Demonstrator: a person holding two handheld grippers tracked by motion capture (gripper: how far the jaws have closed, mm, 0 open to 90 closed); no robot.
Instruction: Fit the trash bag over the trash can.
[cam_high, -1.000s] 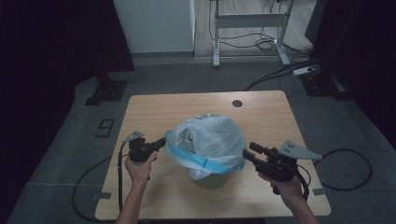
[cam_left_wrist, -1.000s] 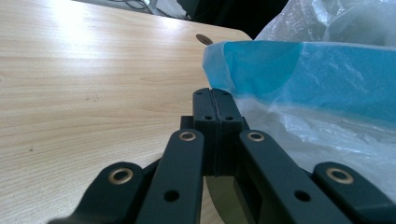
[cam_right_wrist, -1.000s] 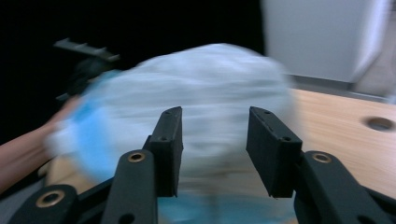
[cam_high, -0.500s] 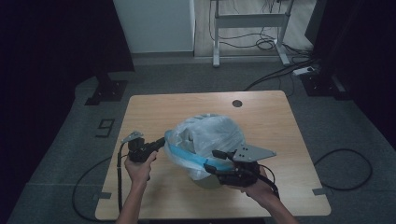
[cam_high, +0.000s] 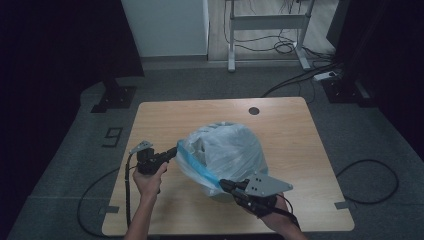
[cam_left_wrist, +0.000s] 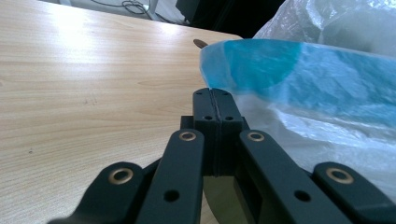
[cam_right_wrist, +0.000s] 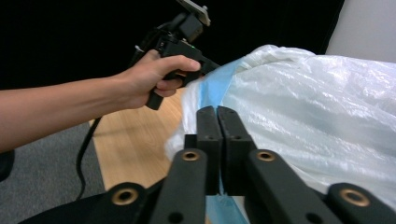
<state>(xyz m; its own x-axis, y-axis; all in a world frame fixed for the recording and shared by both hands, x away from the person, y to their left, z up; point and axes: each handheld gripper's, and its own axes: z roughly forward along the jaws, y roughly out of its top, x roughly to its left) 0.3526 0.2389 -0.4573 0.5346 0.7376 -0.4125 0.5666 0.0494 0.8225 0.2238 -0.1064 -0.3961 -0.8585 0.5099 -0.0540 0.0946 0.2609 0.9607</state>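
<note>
The right gripper (cam_high: 225, 184), nearest the person at the front of the worktop (cam_high: 165, 112), has just been closing its fingers; in the right gripper view they meet with the blue hem of the bin liner (cam_right_wrist: 219, 207) running between them, so I judge they pinch it. The left gripper (cam_high: 174, 150) has its fingers shut on the same blue hem at the liner's left side. Both sides of the rim look held, so the grasping seems done; spreading or pulling the liner over whatever it covers is probably what remains. The bin liner (cam_high: 227, 150) sits mid-worktop as a rounded, puffed mound of thin, crinkled, translucent white plastic. A dark, roundish form shows faintly under it. The worktop is pale wood-grain laminate with a round cable hole (cam_high: 254, 110) near its far edge.
</note>
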